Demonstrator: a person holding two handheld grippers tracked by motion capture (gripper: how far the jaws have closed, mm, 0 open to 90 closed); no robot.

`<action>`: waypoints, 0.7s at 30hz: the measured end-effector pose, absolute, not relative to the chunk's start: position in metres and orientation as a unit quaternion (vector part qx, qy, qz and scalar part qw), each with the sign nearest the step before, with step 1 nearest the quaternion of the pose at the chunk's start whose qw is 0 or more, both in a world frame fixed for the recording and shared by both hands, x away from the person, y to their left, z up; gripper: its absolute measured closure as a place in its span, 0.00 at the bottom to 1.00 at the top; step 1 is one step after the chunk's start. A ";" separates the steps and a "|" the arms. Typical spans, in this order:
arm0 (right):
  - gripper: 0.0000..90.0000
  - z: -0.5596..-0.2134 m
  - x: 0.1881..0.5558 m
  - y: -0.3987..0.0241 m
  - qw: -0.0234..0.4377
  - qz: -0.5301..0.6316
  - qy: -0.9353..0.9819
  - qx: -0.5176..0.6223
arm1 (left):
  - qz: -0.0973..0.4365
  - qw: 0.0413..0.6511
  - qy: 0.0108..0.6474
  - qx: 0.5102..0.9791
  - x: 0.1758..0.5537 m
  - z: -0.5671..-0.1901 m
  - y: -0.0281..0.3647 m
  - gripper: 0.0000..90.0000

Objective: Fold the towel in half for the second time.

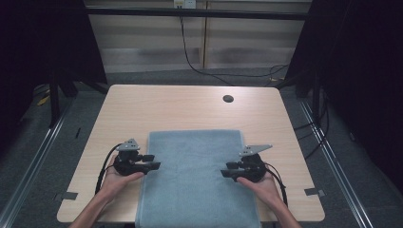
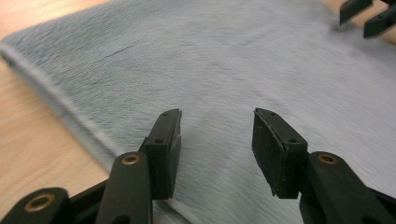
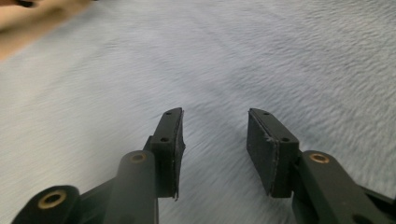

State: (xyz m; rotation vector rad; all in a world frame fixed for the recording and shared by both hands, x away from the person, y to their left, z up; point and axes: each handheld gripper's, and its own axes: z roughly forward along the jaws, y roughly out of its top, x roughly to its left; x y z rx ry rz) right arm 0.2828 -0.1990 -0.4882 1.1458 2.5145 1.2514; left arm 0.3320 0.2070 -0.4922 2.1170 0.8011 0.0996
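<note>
Worktop (image 1: 190,107): carrying the folded towel, which is overhanging its near edge.
Towel (image 1: 197,175): lying flat between my hands; I am judging it soft, light and limp, best pinched at a side edge.
Left hand-held gripper (image 1: 156,161): hovering at the towel's left edge, jaws apart, nothing between them.
Right hand-held gripper (image 1: 226,169): hovering over the right edge, jaws apart, empty.
</note>
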 end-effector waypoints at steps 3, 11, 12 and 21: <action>0.62 -0.492 0.292 -0.194 0.067 0.405 0.829 0.379 | 0.040 0.417 0.313 0.852 0.332 -0.495 0.204 0.56; 0.58 -0.499 0.294 -0.193 0.069 0.384 0.832 0.395 | 0.047 0.425 0.309 0.850 0.319 -0.505 0.205 0.54; 0.58 -0.499 0.291 -0.192 0.068 0.384 0.833 0.393 | 0.043 0.426 0.310 0.849 0.317 -0.504 0.205 0.54; 0.58 -0.497 0.261 -0.193 0.047 0.381 0.847 0.367 | 0.042 0.423 0.295 0.856 0.286 -0.503 0.209 0.56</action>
